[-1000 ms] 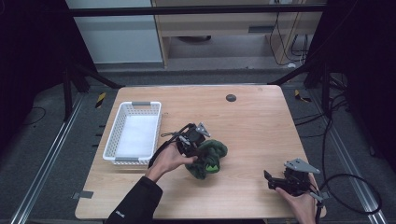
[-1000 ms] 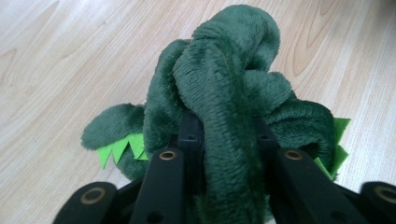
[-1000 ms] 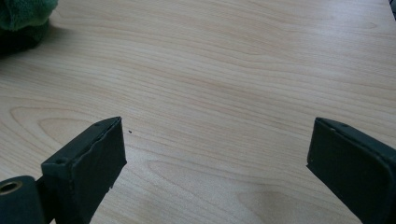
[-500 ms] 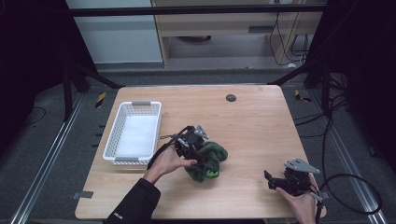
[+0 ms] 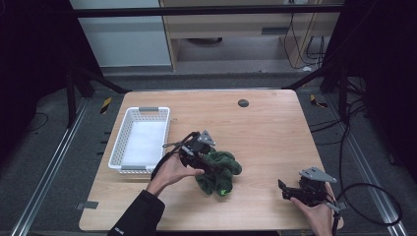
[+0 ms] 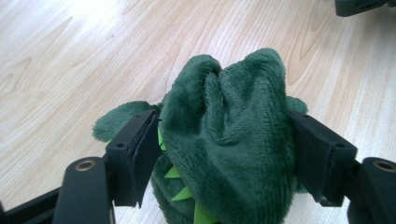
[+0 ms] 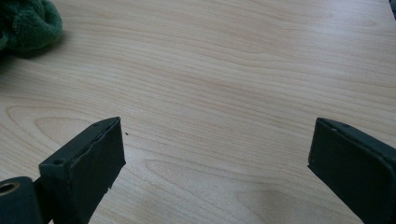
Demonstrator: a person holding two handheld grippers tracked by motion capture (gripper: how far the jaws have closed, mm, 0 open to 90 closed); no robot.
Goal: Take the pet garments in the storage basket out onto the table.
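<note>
A dark green plush toy (image 5: 220, 169) with light green spikes lies at the middle of the wooden table (image 5: 265, 128). My left gripper (image 5: 199, 152) is shut on the plush toy (image 6: 229, 140); both black jaws press into its bunched fabric from either side. My right gripper (image 5: 290, 191) rests near the table's front right edge, held by a hand. Its jaws stand wide apart over bare wood, so the right gripper (image 7: 215, 154) is open and holds nothing. A bit of the plush toy (image 7: 28, 23) appears at the top left of the right gripper view.
A white slotted basket (image 5: 140, 140) stands on the left part of the table, to the left of the toy. A small dark round disc (image 5: 243, 103) lies near the table's far edge. Cables trail on the floor at right.
The left hand and the toy have shifted a little; the plush looks slightly more bunched toward the gripper. The right gripper has stayed in place.
</note>
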